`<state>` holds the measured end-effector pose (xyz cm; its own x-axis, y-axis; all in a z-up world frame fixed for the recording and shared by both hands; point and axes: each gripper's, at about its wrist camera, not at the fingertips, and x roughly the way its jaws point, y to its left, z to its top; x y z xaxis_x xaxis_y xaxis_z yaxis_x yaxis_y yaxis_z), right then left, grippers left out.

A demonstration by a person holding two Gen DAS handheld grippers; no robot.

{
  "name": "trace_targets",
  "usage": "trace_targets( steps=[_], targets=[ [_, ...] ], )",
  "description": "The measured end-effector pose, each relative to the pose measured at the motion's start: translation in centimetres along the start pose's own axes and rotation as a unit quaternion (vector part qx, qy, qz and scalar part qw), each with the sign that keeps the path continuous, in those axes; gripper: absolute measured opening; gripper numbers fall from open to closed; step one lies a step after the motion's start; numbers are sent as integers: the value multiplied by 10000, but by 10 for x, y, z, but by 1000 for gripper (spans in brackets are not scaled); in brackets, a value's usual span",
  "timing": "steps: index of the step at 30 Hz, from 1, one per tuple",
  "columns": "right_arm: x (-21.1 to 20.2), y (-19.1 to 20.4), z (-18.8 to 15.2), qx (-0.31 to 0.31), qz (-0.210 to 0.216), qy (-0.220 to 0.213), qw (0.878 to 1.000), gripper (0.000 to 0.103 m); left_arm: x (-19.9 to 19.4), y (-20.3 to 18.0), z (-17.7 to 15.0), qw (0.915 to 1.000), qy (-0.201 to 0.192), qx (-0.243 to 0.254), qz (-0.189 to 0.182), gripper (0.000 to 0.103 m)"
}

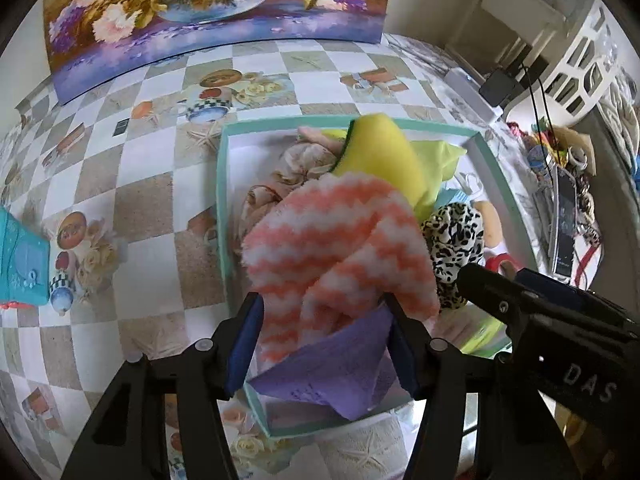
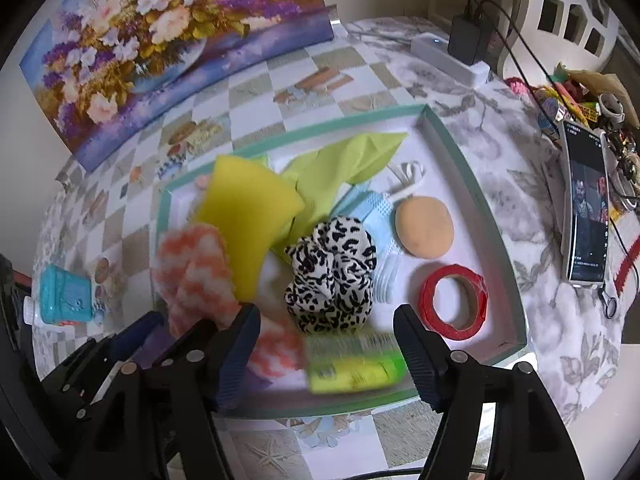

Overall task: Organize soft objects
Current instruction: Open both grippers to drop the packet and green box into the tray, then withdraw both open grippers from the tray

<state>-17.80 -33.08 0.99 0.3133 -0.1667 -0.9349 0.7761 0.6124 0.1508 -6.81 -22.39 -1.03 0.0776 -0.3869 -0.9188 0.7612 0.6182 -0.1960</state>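
Two grippers worked over one teal-rimmed tray on a checked tablecloth.

From the left wrist, the left gripper had its fingers closed on a bundle: an orange-and-white zigzag cloth with a purple cloth under it and a yellow sponge rising beyond. The bundle hung over the tray's left part. A leopard-print scrunchie lay just right of it, and the right gripper reached in from the right; from here I could not tell its state.

From the right wrist, the right gripper had its fingers spread wide, holding nothing, above a blurred green packet at the tray's near edge. Beyond lay the scrunchie, a lime cloth, a tan puff and a red tape roll. The bundle, zigzag cloth and sponge, sat at left.
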Motion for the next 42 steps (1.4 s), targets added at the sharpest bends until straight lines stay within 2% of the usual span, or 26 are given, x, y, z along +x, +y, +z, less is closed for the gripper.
trace_targets(
  steps=[3,9,14,16,18,22,24,27,33,39,42],
  targets=[
    [-6,2,2,-26,1,-105,9999,73,-12,7,0,9999,-76,-118,-49,65],
    [-12,4,3,-49,34,-220,9997,74,-33,32,2,9979,-218,-593,-145,66],
    [-12,6,3,-102,-5,-216,9997,74,-38,60,4,9941,-274,-1051,61,66],
    [-11,9,3,-172,-23,-205,9996,75,-41,70,5,9922,-308,-1201,132,70],
    [-10,13,4,-251,-42,-198,9995,77,-42,77,5,9907,-354,-1298,216,81],
    [-10,19,3,-377,-114,-210,9990,78,-44,85,5,9892,-427,-1344,411,83],
    [-10,22,3,-423,-131,-217,9988,78,-45,88,4,9882,-459,-1362,522,89],
    [-9,26,3,-488,-150,-218,9985,91,-48,93,2,9864,-519,-1433,621,90],
    [-11,32,1,-542,-160,-283,9980,103,-52,102,-2,9846,-577,-1470,751,93],
    [-11,40,-4,-669,-122,-273,9973,103,-58,106,-11,9831,-709,-1371,985,94],
    [-13,45,-8,-743,-123,-301,9967,103,-62,110,-16,9824,-737,-1429,952,94]
  ],
)
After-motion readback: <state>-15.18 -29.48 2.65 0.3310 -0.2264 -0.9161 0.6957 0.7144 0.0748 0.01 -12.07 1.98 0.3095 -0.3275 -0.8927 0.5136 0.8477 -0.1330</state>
